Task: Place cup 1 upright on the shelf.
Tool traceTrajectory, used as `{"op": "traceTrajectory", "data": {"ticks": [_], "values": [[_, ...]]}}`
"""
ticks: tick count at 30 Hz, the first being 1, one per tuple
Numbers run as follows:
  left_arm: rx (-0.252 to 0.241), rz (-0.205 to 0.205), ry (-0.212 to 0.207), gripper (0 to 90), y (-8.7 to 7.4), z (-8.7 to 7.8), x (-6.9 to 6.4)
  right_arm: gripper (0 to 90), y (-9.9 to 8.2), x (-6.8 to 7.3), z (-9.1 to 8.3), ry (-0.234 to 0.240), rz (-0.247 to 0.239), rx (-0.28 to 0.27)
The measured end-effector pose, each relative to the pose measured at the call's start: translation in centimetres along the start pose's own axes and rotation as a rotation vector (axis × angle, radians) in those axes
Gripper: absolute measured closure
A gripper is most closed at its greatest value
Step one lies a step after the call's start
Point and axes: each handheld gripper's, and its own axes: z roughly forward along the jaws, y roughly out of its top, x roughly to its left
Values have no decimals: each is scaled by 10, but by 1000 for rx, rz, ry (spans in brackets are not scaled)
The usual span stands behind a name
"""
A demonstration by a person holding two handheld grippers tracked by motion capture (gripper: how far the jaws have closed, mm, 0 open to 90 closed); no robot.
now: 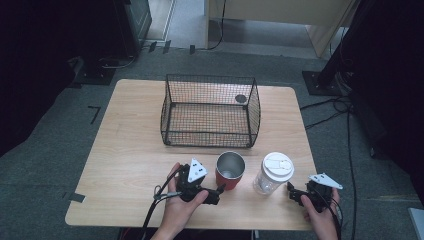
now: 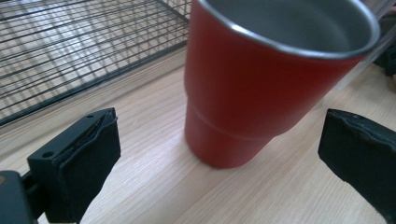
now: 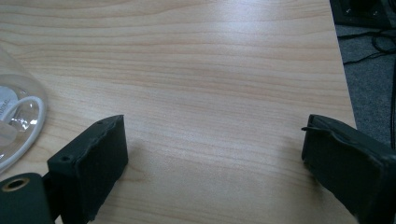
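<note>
A red cup (image 1: pixel 230 171) with a steel inside stands upright near the table's front edge. My left gripper (image 1: pixel 219 194) lies just to its left, held in a hand, and points at it. In the left gripper view the cup (image 2: pixel 261 93) rises close ahead of the open left gripper (image 2: pixel 224 140), and neither pad touches it. A clear jar (image 1: pixel 272 173) with a white lid stands to the right of the cup. My right gripper (image 1: pixel 292 192) rests beside the jar, open. In the right gripper view the right gripper (image 3: pixel 215 149) has bare wood between its pads, with the jar (image 3: pixel 16 112) at the left edge.
A black wire basket (image 1: pixel 210 111) stands at the middle back of the wooden table (image 1: pixel 130 150), and a small dark disc (image 1: pixel 241 98) lies in its far right corner. Cables (image 1: pixel 330 107) run over the grey floor to the right. The table's right edge is close to my right gripper.
</note>
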Motion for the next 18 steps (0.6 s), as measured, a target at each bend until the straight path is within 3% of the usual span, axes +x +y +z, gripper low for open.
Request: {"op": "traceTrajectory", "data": {"ticks": [13, 18], "values": [[17, -15, -14, 0, 11, 19, -12, 67, 0, 0, 0, 0, 1, 1], [17, -4, -17, 0, 15, 24, -16, 67, 0, 0, 0, 0, 1, 1]]}}
